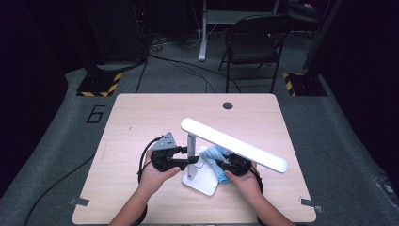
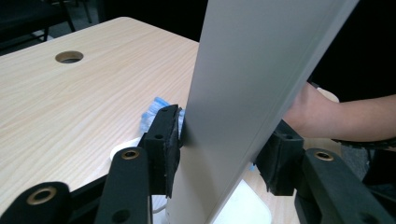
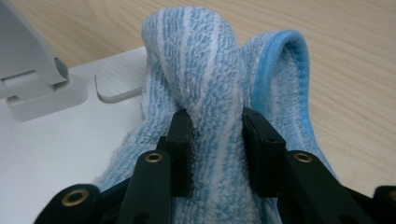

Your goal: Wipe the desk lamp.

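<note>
1. Left gripper [image 1: 186, 157]: I hold it at 9 o'clock of the lamp post [image 1: 192, 153]. In the left gripper view the post [image 2: 243, 93] stands between the jaws; the left pad [image 2: 173, 135] sits against it, while the right pad [image 2: 275, 158] looks just clear. I judge this a loose bracing hold, jaws not clamped.
2. Desk lamp: its white base [image 1: 203, 183] sits near the table's [image 1: 141, 117] front centre, and the long lamp head [image 1: 235, 143] slants from 11 o'clock down to 4 o'clock above it.
3. Cloth [image 1: 215, 157]: the blue-and-white striped towel lies bunched on the base at 3 o'clock of the post, under the head.
4. Right gripper [image 1: 225, 165]: its jaws are closed on a raised fold of the cloth [image 3: 205, 84].
5. Step in hand, as I judge it: wiping the lamp base while the left side steadies the post.
6. Next move: I drag the cloth across the base toward the hinge [image 3: 37, 79], keeping the fold pinched and the post braced so the lamp does not slide.
7. View differences: the high view gives the overall layout, with the head masking part of the cloth. The right gripper view shows the grip on the fold and the base's notch [image 3: 116, 88]. The left gripper view shows pad contact on the post and the table's cable hole [image 2: 69, 57].
</note>
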The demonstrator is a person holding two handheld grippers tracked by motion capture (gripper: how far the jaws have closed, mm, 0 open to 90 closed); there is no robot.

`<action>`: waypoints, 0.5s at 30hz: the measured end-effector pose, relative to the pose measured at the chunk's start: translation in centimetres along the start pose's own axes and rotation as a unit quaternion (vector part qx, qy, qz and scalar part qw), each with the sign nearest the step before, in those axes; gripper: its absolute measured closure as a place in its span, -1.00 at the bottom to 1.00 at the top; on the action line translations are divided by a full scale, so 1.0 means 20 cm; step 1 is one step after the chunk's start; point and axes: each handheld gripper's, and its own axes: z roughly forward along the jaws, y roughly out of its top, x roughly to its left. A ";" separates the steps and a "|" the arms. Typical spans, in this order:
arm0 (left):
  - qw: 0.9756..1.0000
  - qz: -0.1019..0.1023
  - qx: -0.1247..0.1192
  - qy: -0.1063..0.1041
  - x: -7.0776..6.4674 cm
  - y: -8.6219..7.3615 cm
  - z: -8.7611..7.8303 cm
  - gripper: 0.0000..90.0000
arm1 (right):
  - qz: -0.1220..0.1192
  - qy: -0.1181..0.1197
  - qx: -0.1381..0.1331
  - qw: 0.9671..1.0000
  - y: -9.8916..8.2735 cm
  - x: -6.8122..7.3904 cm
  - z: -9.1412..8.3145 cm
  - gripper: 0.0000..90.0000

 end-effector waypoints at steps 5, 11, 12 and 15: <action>1.000 0.016 0.004 -0.007 0.00 0.00 0.00 0.12 | 0.003 -0.002 0.000 1.000 0.01 -0.01 0.01 0.46; 0.999 0.026 0.006 -0.026 -0.01 0.00 0.01 0.09 | 0.006 0.002 -0.004 1.000 0.02 -0.02 0.03 0.46; 0.999 0.029 0.007 -0.033 -0.02 0.01 0.01 0.09 | 0.007 0.001 -0.005 1.000 0.02 -0.02 0.03 0.46; 0.999 0.036 0.008 -0.040 -0.03 0.01 0.02 0.09 | 0.011 -0.001 -0.005 1.000 0.03 -0.02 0.04 0.46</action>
